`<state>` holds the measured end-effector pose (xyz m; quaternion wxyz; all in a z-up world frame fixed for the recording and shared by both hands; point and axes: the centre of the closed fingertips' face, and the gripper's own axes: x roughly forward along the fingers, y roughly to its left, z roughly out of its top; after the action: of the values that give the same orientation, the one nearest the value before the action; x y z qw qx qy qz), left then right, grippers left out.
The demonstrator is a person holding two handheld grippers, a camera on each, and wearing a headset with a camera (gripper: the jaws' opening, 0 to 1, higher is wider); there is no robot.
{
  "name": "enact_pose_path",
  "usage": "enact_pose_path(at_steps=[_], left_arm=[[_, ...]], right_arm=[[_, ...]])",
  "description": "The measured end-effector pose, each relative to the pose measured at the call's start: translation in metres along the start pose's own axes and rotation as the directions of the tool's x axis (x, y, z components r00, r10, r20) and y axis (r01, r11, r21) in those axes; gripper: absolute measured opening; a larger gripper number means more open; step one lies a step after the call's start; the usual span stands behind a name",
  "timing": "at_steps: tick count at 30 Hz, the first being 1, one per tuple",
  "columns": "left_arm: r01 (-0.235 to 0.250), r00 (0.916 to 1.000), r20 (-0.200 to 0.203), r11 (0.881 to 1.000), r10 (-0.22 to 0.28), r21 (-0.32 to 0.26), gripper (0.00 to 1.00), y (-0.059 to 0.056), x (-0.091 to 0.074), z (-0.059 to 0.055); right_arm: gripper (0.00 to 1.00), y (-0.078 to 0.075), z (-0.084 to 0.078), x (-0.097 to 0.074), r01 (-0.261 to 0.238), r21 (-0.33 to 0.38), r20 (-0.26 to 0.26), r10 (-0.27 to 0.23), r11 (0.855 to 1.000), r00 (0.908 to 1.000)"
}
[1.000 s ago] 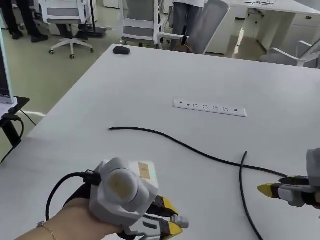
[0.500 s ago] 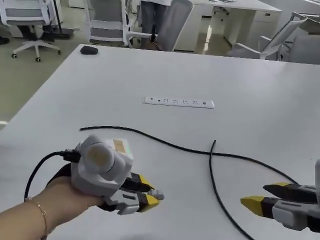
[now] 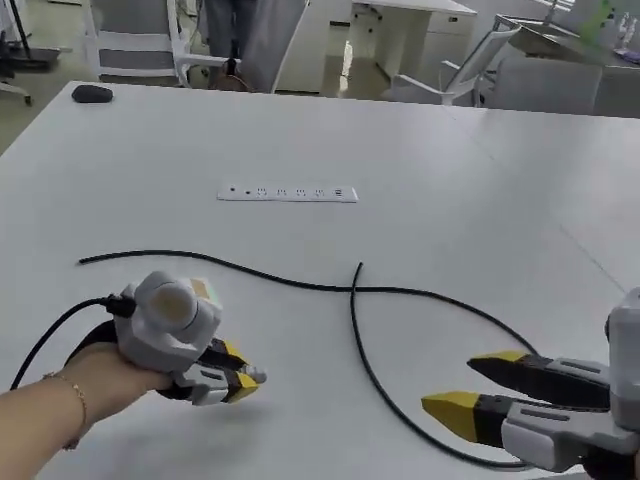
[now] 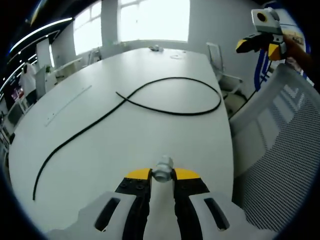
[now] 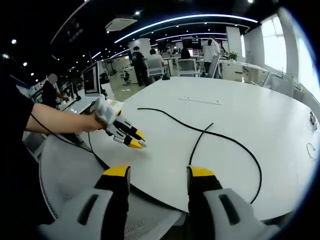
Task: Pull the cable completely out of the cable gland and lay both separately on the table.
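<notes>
Between the black, yellow-tipped jaws of the left gripper (image 4: 162, 176), a small pale cable gland (image 4: 162, 168) of smooth, rounded plastic, pinched tight just above the white table (image 3: 450, 200). In the head view, the same left gripper (image 3: 250, 378) low over the near left of the matt tabletop, the cable gland (image 3: 258, 377) a light nub at its tip.

Flat on the table, well apart from the gland — a thin, black, glossy cable (image 3: 300, 285), loose and free at both ends, curving across the middle and crossing itself once to form a wide loop (image 4: 165, 110).

At the near right, the right gripper (image 3: 455, 383) with jaws spread wide, gripping nothing, beside the loop's near bend and not touching it; the gap plain in its own view (image 5: 158, 172).

Further back, a long white power strip (image 3: 288, 193) lying flat, a dark mouse (image 3: 92, 94) by the far left corner, and grey office chairs (image 3: 470, 75) beyond the far edge. Off the table's edge in the left gripper view, a white mesh chair (image 4: 280, 130).
</notes>
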<state>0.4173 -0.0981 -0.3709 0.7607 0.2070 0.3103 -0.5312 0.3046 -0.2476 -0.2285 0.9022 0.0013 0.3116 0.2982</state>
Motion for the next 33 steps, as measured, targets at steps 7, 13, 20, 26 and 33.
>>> enact_pose_path(at_steps=[7, 13, 20, 26, 33], left_arm=[[0.012, 0.9999, -0.010, 1.000, -0.012, 0.000, 0.18, 0.001, 0.013, -0.010], [0.011, 0.9999, -0.009, 1.000, -0.011, -0.019, 0.22, 0.001, 0.011, -0.013], [-0.003, 0.9998, 0.019, 0.999, 0.004, -0.039, 0.28, 0.001, -0.009, -0.004], [-0.043, 0.9982, 0.040, 0.998, 0.044, -0.034, 0.29, 0.003, -0.043, 0.010], [-0.072, 0.9946, 0.068, 0.993, 0.079, -0.090, 0.30, -0.008, -0.098, 0.029]], right_arm=[[0.47, -0.001, -0.003, -0.008, 0.011, 0.015, -0.002, -0.011, 1.000, 0.9999], [0.48, 0.001, -0.004, -0.011, 0.011, 0.005, -0.003, -0.011, 1.000, 0.9999], [0.48, 0.005, -0.003, -0.009, -0.006, -0.009, -0.008, 0.006, 1.000, 1.0000], [0.48, 0.011, 0.000, 0.002, -0.043, -0.034, -0.017, 0.042, 0.998, 0.9990], [0.49, 0.019, 0.000, 0.019, -0.095, -0.066, -0.047, 0.092, 0.993, 0.9947]])
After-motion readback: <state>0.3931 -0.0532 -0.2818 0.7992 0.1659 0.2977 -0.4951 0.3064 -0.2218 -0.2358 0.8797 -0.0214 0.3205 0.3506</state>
